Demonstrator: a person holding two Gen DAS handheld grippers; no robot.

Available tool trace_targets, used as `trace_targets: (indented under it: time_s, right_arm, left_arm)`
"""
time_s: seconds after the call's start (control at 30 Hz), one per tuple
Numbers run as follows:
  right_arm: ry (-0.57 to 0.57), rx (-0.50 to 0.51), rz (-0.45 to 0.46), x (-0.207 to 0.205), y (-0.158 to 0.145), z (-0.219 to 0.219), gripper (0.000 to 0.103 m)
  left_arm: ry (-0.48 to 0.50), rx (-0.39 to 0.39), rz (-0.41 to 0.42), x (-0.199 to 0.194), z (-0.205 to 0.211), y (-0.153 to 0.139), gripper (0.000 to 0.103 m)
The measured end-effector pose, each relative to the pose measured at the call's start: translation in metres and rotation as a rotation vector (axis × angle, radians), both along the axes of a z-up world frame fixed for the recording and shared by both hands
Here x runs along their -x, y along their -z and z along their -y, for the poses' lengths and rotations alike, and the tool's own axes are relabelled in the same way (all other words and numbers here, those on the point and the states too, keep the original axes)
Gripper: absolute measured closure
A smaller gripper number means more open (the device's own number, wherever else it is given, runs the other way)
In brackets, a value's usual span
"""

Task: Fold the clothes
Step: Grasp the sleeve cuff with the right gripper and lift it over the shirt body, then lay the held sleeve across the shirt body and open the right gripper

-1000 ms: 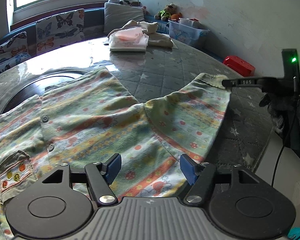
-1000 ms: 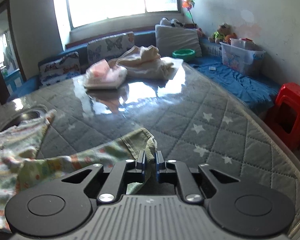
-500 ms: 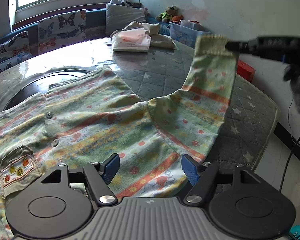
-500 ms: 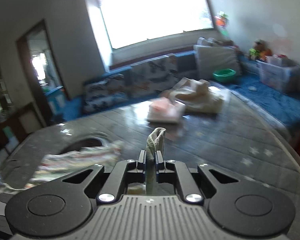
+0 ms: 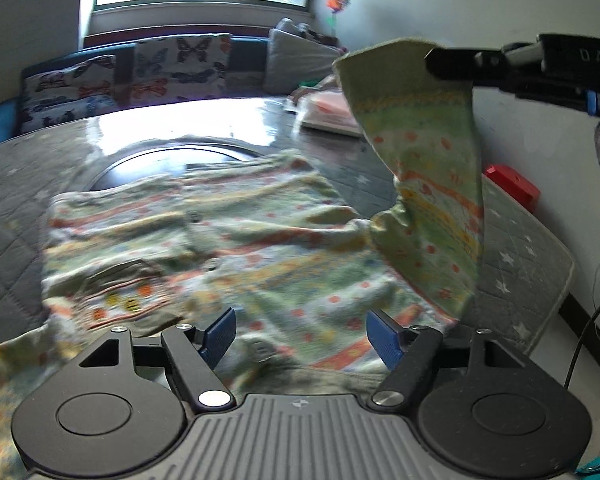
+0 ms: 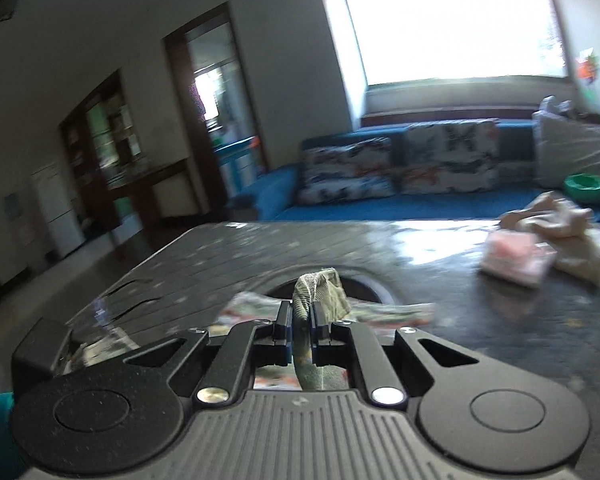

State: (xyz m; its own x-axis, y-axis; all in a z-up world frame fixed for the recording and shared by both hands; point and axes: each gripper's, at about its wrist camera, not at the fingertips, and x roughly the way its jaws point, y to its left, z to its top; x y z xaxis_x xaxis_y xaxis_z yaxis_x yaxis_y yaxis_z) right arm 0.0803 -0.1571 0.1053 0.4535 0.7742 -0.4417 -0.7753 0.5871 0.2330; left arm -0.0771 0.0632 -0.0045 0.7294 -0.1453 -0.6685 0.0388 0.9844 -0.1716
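Observation:
A green, striped, patterned child's garment (image 5: 228, 248) lies spread on the quilted table. Its right sleeve (image 5: 428, 184) is lifted high in the air. My right gripper (image 6: 301, 320) is shut on the sleeve's cuff (image 6: 318, 290); it also shows in the left wrist view (image 5: 440, 66), at the upper right, pinching the cuff's corner. My left gripper (image 5: 302, 330) is open, low over the garment's near hem, with cloth between and below its blue pads (image 5: 220, 330).
A folded pink-white stack (image 6: 516, 256) and a cream heap of clothes (image 6: 560, 220) lie at the table's far side. A dark round inset (image 5: 172, 160) sits in the table (image 5: 16, 184). A red stool (image 5: 512, 184) stands off the right edge. A blue sofa with butterfly cushions (image 6: 400, 164) is behind.
My right gripper has lifted the sleeve cuff higher and swung it left, over the garment. The left gripper stays open and has tilted and shifted over the near hem.

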Motion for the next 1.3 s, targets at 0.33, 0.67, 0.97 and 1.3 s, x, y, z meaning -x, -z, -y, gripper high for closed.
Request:
trace_targets:
  time_s: [0.33, 0.67, 0.97, 1.3]
  right_arm:
    - [-0.187, 0.076, -0.088, 0.018, 0.041, -0.079, 0.096]
    - [-0.281, 0.127, -0.179, 0.035, 0.069, -0.121, 0.086]
    - [-0.196, 0.228, -0.059, 0.018, 0.055, -0.079, 0.086]
    - [-0.034, 0.412, -0.029, -0.015, 0.091, -0.029, 0.086]
  left_arm:
    - [-0.126, 0.038, 0.000, 0.028, -0.048, 0.006, 0.026]
    - [-0.188, 0.055, 0.006, 0.043, -0.071, 0.006, 0.026]
    - [-0.227, 0.045, 0.052, 0.051, -0.082, -0.010, 0.026]
    - [-0.149, 0.077, 0.063, 0.032, -0.064, -0.014, 0.029]
